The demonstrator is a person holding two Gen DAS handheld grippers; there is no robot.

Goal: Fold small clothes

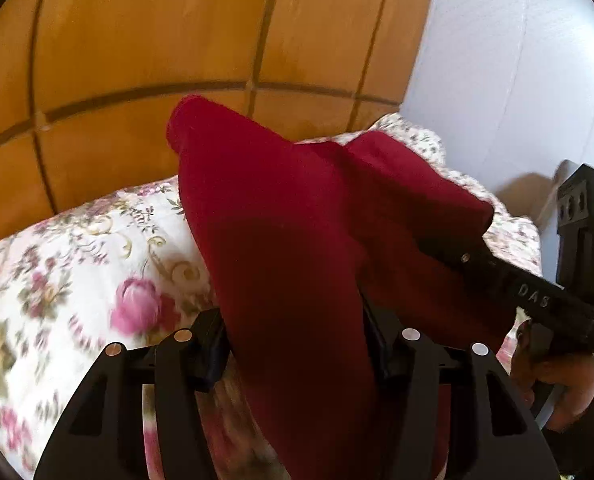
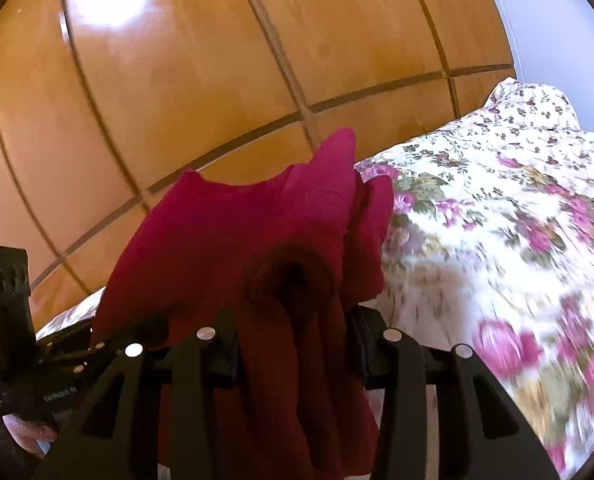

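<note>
A dark red garment [image 1: 277, 200] hangs bunched in the air above the bed, held by both grippers. In the left wrist view my left gripper [image 1: 297, 320] is shut on a thick fold of it, and the cloth hides the fingertips. To the right, the right gripper [image 1: 449, 248] reaches in from the side, its tips buried in the other end of the cloth. In the right wrist view my right gripper [image 2: 293, 320] is shut on gathered folds of the red garment [image 2: 237, 232]. The left gripper [image 2: 97, 336] bites its edge at lower left.
A floral bedspread [image 1: 77, 280] covers the bed below, also in the right wrist view as the bedspread [image 2: 497, 220]. Wooden wardrobe panels [image 2: 217, 80] stand behind it and a white wall [image 1: 517, 60] is at the right. A hand [image 1: 565, 392] grips the right gripper's handle.
</note>
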